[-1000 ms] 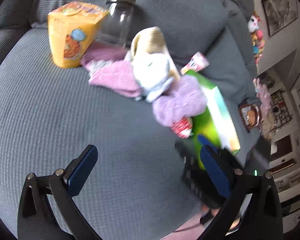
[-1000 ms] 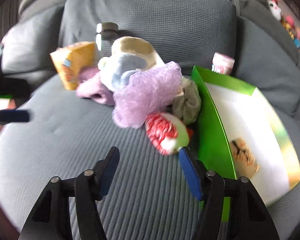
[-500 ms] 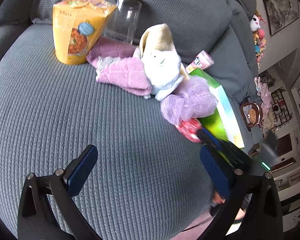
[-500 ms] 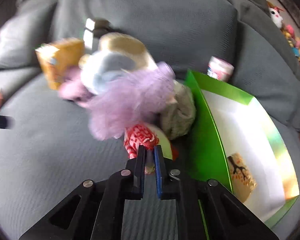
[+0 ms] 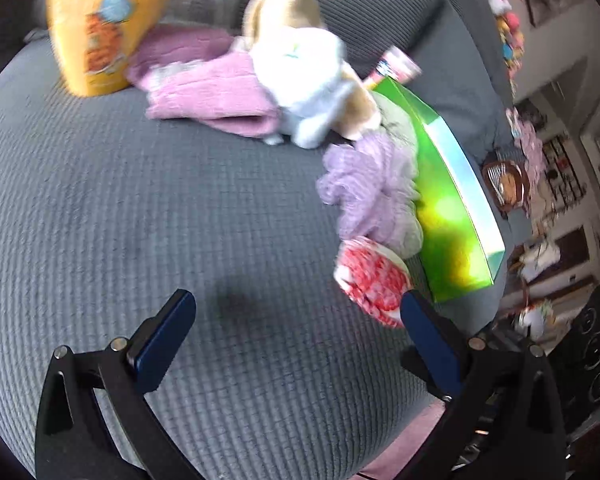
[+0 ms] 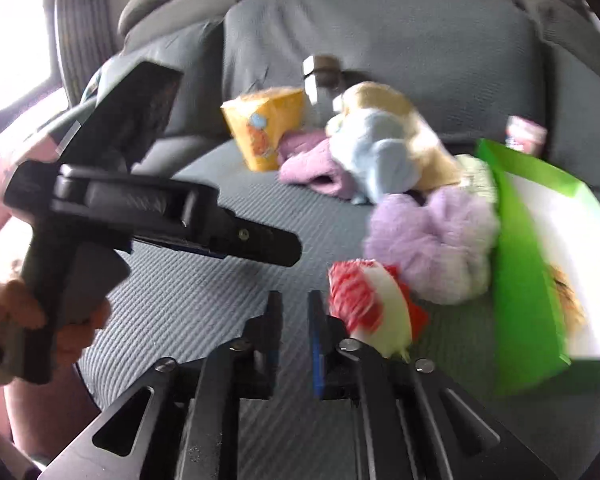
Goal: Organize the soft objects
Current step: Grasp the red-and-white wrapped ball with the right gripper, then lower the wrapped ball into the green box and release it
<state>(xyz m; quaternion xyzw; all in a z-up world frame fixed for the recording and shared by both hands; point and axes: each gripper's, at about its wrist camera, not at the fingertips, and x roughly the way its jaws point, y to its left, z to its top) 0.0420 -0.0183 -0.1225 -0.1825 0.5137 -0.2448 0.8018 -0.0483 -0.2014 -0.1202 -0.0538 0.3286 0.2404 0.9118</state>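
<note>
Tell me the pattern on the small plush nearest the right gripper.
Red-and-white mottled plush, clearest in the left wrist view.

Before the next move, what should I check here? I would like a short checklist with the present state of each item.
1. Right gripper empty: ok, jaws opening, nothing between them.
2. Left gripper open and empty: ok.
3. Red-and-white toy between the right jaws: not ok, it lies beside them.
4. Toy free of the purple fluff: cannot tell, they overlap.
5. Green box near the toy: ok.
</note>
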